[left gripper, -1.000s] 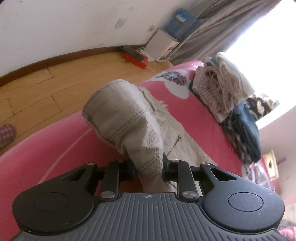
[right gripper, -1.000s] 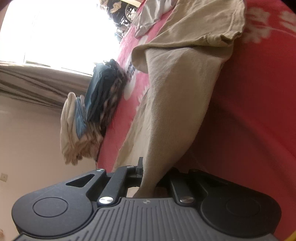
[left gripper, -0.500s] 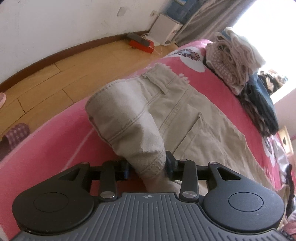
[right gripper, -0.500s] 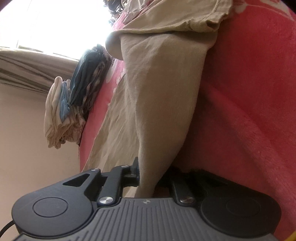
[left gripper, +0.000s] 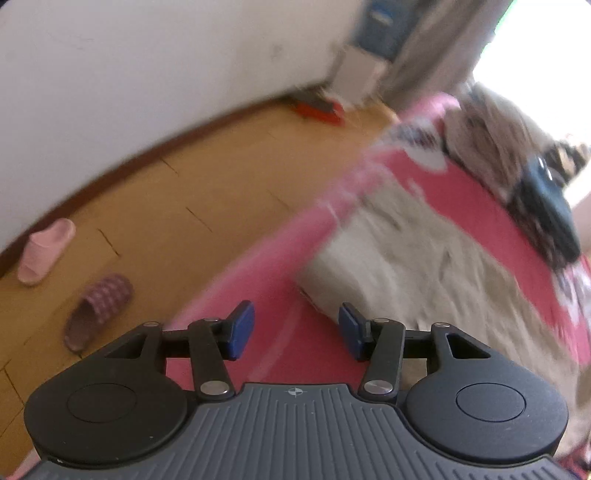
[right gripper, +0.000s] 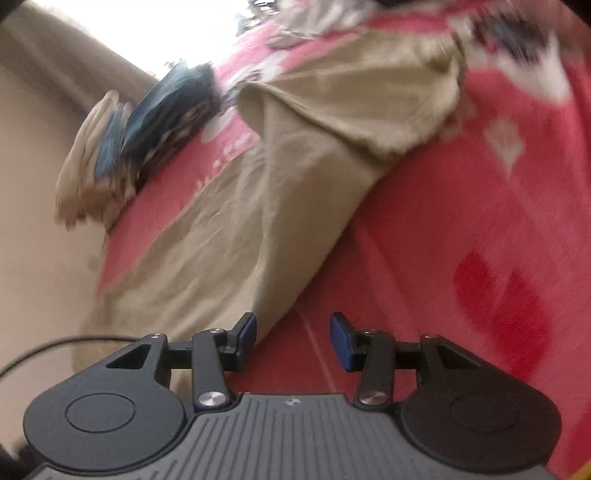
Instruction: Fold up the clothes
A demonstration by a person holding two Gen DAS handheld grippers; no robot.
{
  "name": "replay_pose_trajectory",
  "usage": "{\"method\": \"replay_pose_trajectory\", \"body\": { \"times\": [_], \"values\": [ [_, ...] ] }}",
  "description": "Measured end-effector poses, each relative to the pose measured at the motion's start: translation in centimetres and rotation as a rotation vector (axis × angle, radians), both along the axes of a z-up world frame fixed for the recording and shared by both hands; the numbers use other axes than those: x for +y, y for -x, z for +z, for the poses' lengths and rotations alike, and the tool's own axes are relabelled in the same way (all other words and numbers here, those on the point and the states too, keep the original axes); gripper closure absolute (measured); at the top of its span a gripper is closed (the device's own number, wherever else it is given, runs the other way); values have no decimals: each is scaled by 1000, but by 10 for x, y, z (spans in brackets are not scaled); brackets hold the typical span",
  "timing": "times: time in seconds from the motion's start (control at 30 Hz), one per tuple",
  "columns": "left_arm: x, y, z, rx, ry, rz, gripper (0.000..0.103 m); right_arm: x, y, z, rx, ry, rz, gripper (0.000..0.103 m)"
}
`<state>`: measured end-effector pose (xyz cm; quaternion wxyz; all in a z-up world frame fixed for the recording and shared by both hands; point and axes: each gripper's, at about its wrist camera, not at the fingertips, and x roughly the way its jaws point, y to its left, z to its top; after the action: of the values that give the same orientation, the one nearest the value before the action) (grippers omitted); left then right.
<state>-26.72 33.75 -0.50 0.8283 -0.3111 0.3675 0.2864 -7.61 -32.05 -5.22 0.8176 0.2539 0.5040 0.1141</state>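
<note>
Both grippers, left and right, have just opened their jaws, nothing between; soft, limp trousers ahead want gripping at a hem.

Bright daylight, blown-out window glare, heavy motion blur, fisheye bending at edges, sharp foreground only

White wall far ahead-left of the jaws, dark skirting along its foot. Wooden plank floor ahead-left. Two slippers just left of the jaws (one pink, one checked). Bed with pink-red sheet under and right. Grey curtain, white unit, blown-out window far right.
</note>
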Motion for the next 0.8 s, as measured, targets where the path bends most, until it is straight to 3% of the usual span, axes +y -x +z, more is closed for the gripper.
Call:
{"method": "replay_pose_trajectory", "body": {
  "times": [0.13,0.23,0.33,0.47,0.57,0.67,0.8],
  "values": [
    [11,-31,8,-71,-26,-54,53,31,-11,37,-147,44,162,56],
    [1,-75,4,-90,-40,-194,52,83,-30,56,-286,85,328,56],
    [-27,-116,-9,-47,-143,-377,52,143,-51,62,-404,128,490,56],
    [-60,-142,-50,141,-295,-535,52,225,-73,61,-527,139,689,56],
    [-70,-130,-67,160,-373,-538,51,282,-85,51,-567,132,798,57],
    [-66,-119,-70,124,-355,-522,51,333,-95,36,-591,135,902,57],
    [-64,-116,-72,95,-339,-512,51,391,-96,9,-632,216,1026,58]
  ]
}}
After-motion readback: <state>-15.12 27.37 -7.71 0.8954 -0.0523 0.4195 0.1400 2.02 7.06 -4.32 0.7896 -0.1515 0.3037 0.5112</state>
